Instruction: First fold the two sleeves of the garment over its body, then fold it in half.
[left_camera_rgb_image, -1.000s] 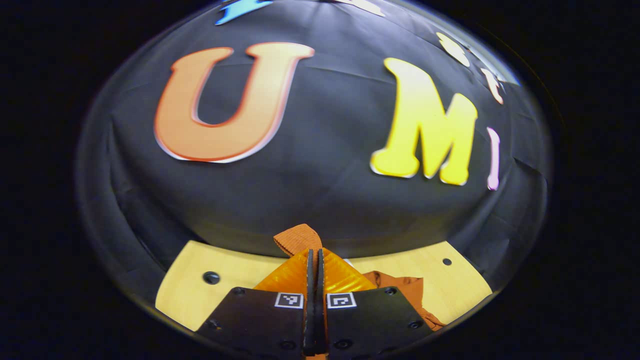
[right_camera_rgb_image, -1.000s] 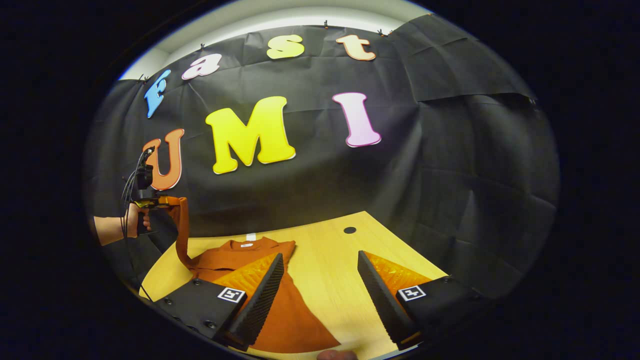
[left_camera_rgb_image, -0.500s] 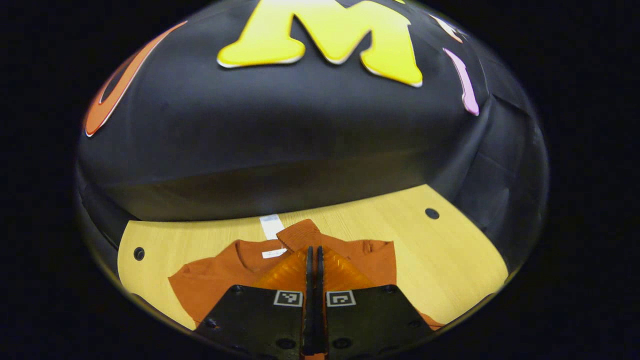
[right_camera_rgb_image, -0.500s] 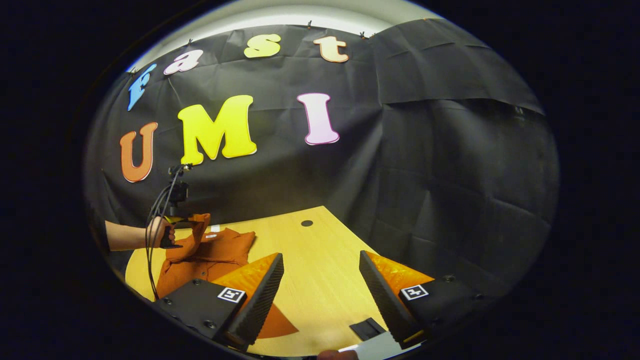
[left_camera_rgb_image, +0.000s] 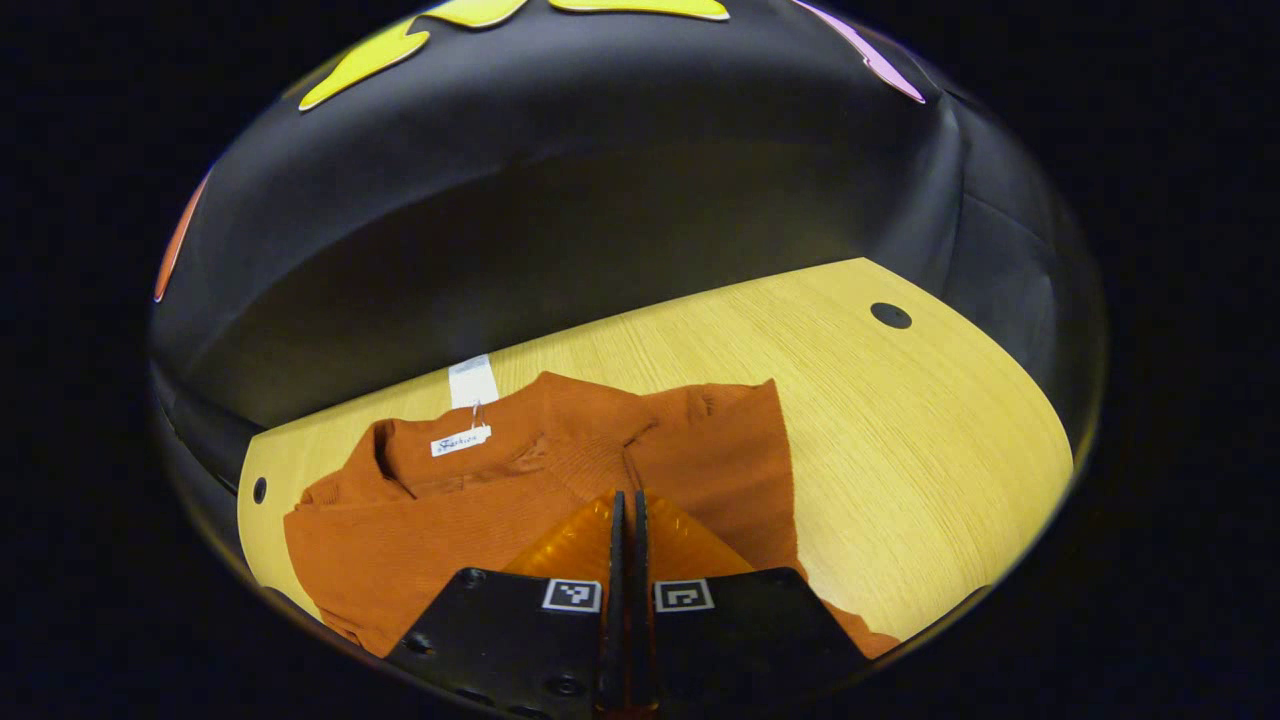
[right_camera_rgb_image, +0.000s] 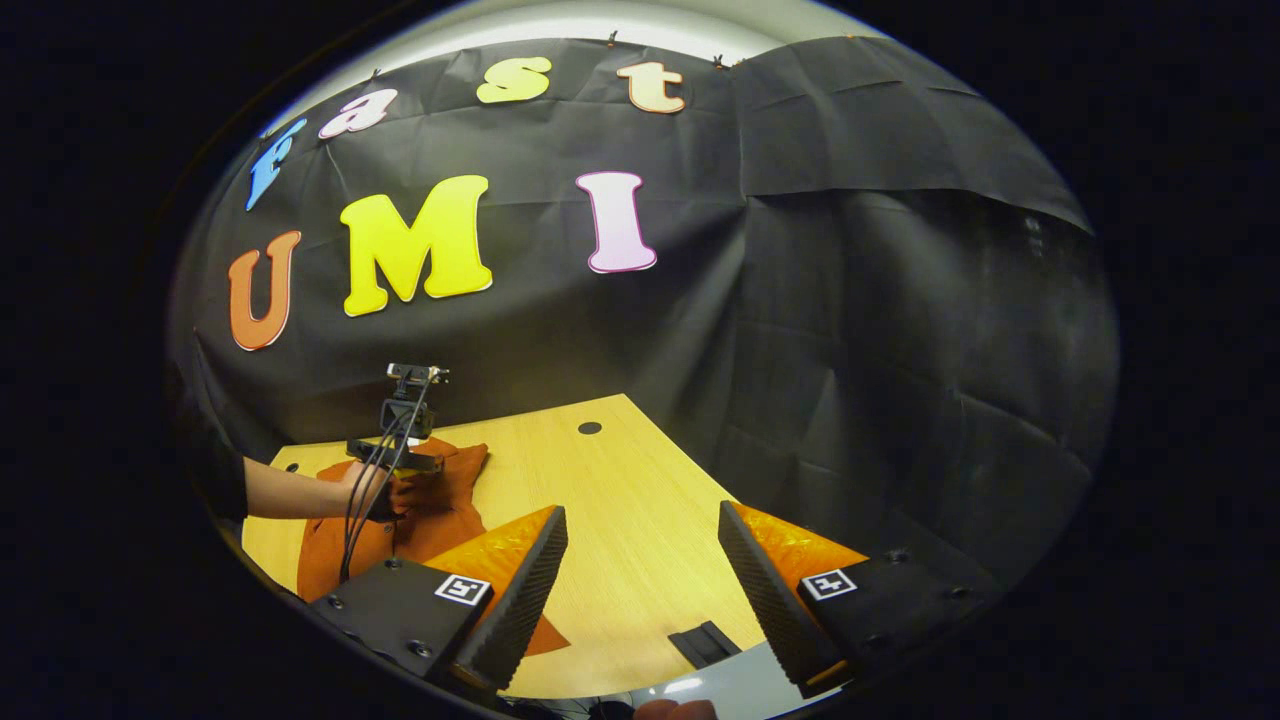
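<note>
One rust-orange garment (left_camera_rgb_image: 480, 500) lies rumpled on the table (left_camera_rgb_image: 900, 450); left tongs (left_camera_rgb_image: 627, 510) clenched, right tongs (right_camera_rgb_image: 640, 560) spread wide.

Rust-orange garment (left_camera_rgb_image: 470, 510), lying flat on table, sleeve folded over

No legible text besides wall letters.

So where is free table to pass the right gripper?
Bare table runs from the garment to the wall, past the hole. The right gripper hangs open above it. Crowded: the left gripper low on the garment, and a dark object at the near edge.
</note>
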